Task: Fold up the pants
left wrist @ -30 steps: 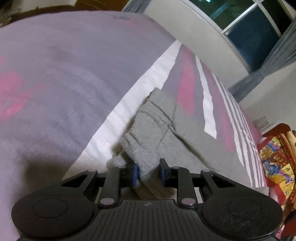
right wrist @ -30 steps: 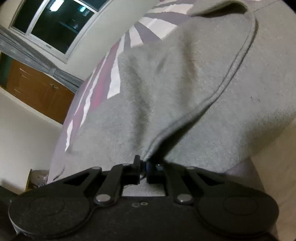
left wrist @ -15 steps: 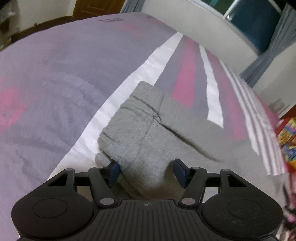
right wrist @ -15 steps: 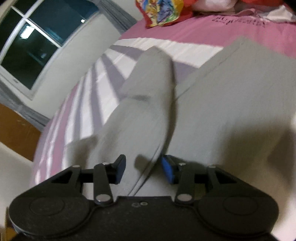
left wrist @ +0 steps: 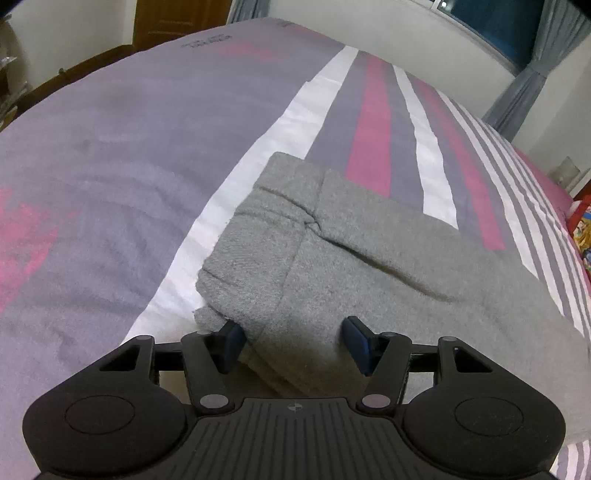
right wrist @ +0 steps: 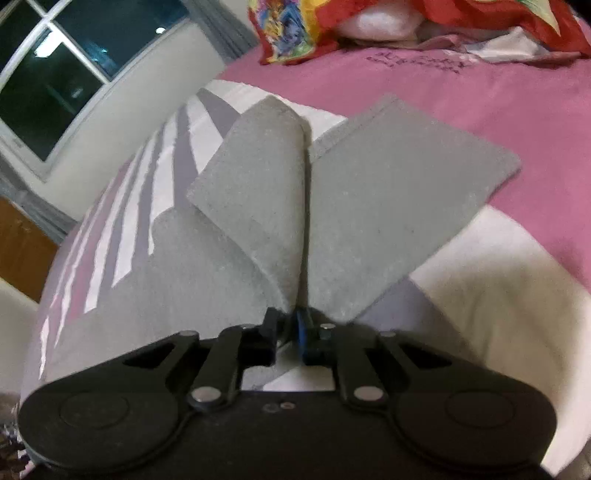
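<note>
1. Left wrist view takes in the biggest thing first: the bed [left wrist: 110, 177], its cover mostly purple-grey with white and pink stripes running away toward the window [left wrist: 491, 26]. In the right wrist view the same cover turns solid pink at the far end, where a bright patterned cloth [right wrist: 295, 29] is heaped.

2. Lying on that cover are the grey pants [left wrist: 369, 258], a fleecy pair spread across the stripes. One end is already doubled into a thick stack nearest the left gripper; the right wrist view shows the two leg ends [right wrist: 388, 192] splayed apart, one of them curled over.

3. Since a second ago the left gripper [left wrist: 291, 341] has let go. It was clamped on the folded stack then; its jaws have since opened and now stand half wide, straddling the stack's near edge without pressing it. I read that as one fold laid down and released.

4. The right gripper [right wrist: 286, 325] opened and has just been closing again. Its jaws stand narrow with grey cloth between them at the fork of the legs, and appear to pinch it. Likely that starts the next fold.

5. Hard to tell: the right view is blurred, so contact at the pads is uncertain. Both gripper bodies cut off the nearest cloth, and no hand is visible.
</note>
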`<state>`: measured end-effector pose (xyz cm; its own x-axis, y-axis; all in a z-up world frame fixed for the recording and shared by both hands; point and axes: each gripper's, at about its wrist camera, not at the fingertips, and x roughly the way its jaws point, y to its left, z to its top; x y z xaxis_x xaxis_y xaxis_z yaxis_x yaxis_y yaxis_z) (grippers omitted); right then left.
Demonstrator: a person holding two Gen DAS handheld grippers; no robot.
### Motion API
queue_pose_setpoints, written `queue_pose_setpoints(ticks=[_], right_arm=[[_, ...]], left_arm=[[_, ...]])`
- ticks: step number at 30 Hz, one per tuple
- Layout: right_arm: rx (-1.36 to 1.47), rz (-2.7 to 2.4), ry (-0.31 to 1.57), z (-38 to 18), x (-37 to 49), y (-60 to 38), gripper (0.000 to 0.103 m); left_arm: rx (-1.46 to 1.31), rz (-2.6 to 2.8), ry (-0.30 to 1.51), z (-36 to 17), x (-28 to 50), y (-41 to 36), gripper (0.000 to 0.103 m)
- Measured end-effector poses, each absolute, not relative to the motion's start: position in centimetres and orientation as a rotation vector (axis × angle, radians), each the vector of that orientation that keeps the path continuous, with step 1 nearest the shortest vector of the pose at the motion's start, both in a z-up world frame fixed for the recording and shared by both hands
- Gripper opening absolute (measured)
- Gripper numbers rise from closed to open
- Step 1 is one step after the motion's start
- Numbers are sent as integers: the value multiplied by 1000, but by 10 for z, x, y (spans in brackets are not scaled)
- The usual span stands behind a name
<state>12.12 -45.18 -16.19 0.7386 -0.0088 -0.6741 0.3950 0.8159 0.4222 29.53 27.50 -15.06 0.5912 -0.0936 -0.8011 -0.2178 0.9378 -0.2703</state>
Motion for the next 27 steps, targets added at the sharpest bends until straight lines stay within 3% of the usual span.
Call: queue_pose_setpoints(ticks=[1,3,5,7,8,10,15,18,20,24,27], right_arm=[[465,-274,687,-152,126,-445,62],[285,-255,670,-140,145,-433,82],[116,-224,703,-138,173,-422,75],[-57,-205,787,-144,201,-414,50],[-131,-199,814,-149,215,-410,44],[-169,-172,836,-145,237,-411,6],[168,-153,542,-72,189,-448,4],[422,-179,411,-66,136,-483,4],[581,-211,410,-94,109,-507,4],[836,-271,579,-180,101,-549,4],[961,-256,527,-192,93,-561,5]], left_arm=[[-359,72,942,-151,296,275,59],[-356,76,944,-152,297,274,60],[-356,83,942,-153,297,273,60],[-349,89,942,-154,297,271,60],[-344,91,942,-154,297,270,60],[-339,89,944,-154,297,270,60],[-336,74,938,-155,295,272,60],[-335,69,930,-156,293,273,60],[-337,66,927,-157,292,273,60],[-336,65,934,-156,292,274,60],[-334,70,938,-154,293,273,60]])
